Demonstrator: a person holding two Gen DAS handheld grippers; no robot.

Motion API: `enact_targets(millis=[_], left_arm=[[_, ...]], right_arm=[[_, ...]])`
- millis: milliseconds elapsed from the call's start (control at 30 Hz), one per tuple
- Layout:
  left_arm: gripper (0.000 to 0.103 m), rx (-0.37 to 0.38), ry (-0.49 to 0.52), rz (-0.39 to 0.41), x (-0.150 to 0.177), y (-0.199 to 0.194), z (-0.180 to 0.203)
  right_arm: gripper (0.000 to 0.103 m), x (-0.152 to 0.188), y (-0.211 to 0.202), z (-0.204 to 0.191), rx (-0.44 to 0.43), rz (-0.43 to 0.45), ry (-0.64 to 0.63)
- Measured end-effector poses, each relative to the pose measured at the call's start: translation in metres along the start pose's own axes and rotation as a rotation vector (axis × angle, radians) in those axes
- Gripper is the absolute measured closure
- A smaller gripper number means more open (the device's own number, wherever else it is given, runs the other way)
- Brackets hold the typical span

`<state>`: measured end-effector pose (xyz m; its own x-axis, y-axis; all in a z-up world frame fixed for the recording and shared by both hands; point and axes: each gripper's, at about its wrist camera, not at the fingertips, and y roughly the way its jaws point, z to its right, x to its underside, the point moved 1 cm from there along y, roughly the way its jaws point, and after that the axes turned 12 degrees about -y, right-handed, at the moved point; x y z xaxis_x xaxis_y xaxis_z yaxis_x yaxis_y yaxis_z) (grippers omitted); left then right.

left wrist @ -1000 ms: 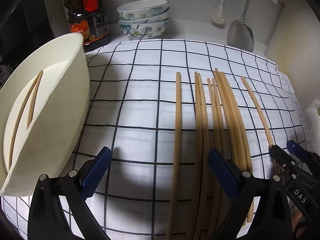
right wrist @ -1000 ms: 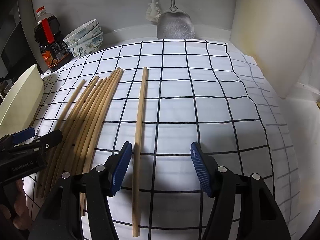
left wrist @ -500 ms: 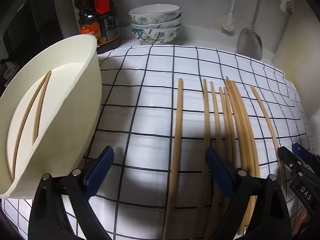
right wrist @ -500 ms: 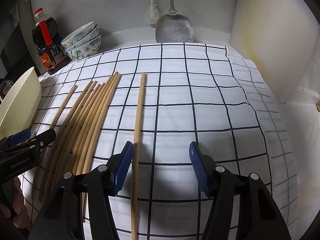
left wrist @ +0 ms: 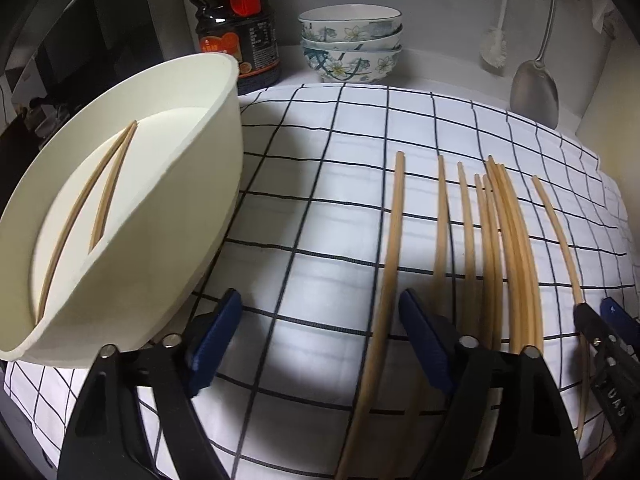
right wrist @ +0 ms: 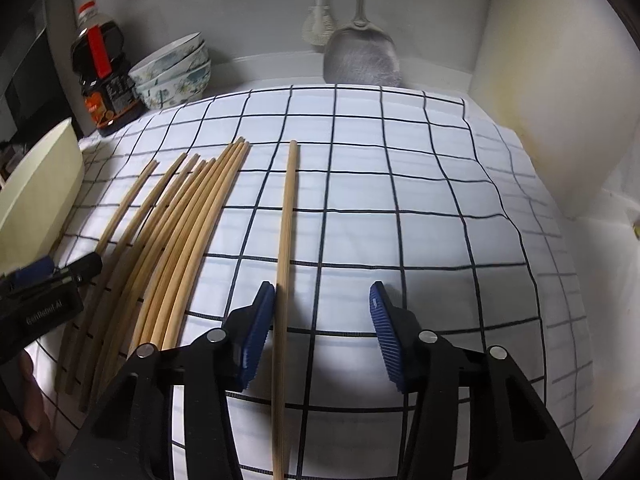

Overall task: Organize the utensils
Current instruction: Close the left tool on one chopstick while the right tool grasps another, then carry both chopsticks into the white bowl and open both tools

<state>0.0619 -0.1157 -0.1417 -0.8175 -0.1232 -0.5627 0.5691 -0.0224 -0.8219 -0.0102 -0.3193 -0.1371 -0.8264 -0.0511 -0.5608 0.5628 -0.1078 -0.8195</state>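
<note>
Several wooden chopsticks [left wrist: 496, 240] lie side by side on a checked cloth [left wrist: 328, 208]; they also show in the right wrist view [right wrist: 180, 240]. A cream tray [left wrist: 224, 152] at the left holds two chopsticks [left wrist: 92, 204]. My left gripper [left wrist: 320, 332] is open and empty, low over the cloth between the tray and the leftmost chopstick [left wrist: 390, 248]. My right gripper [right wrist: 322, 320] is open, with a lone chopstick [right wrist: 286, 240] lying between its jaws, close to the left pad.
A dark sauce bottle [left wrist: 236, 20] and stacked floral bowls [left wrist: 350, 48] stand at the back. A metal spatula [right wrist: 362, 56] and a brush [left wrist: 496, 48] hang on the back wall. A cream wall [right wrist: 560, 100] bounds the right side.
Both grippers have moved forward and lower. The lone chopstick now sits inside the right gripper's jaws, near the left pad. The left gripper has shifted left, toward the tray.
</note>
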Motion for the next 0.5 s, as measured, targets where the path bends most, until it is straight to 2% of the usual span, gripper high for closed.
enact_targets(millis=[67, 133, 167, 200, 233, 300, 500], left_arm=[[0.045, 0.019, 0.021, 0.002, 0.0, -0.002, 0.006], [0.066, 0.043, 0.045, -0.001, 0.002, -0.005, 0.012], [0.072, 0.056, 0.058, -0.003, 0.003, -0.006, 0.016], [0.083, 0.068, 0.065, -0.008, 0.004, -0.007, 0.018], [0.094, 0.074, 0.069, -0.012, 0.005, -0.008, 0.02], [0.096, 0.073, 0.083, -0.015, 0.006, -0.008, 0.023], [0.096, 0.118, 0.092, -0.064, 0.004, -0.013, 0.02]], right_arm=[[0.062, -0.001, 0.0, -0.002, -0.004, 0.003, -0.015], [0.079, -0.002, 0.0, -0.005, -0.01, 0.002, -0.034], [0.084, -0.003, 0.0, -0.008, -0.011, 0.001, -0.045], [0.093, -0.004, -0.001, -0.012, -0.007, -0.002, -0.066], [0.096, -0.004, -0.001, -0.016, -0.001, -0.005, -0.086], [0.096, -0.004, -0.001, -0.018, 0.003, -0.007, -0.089], [0.097, -0.002, -0.007, -0.008, -0.065, -0.006, -0.002]])
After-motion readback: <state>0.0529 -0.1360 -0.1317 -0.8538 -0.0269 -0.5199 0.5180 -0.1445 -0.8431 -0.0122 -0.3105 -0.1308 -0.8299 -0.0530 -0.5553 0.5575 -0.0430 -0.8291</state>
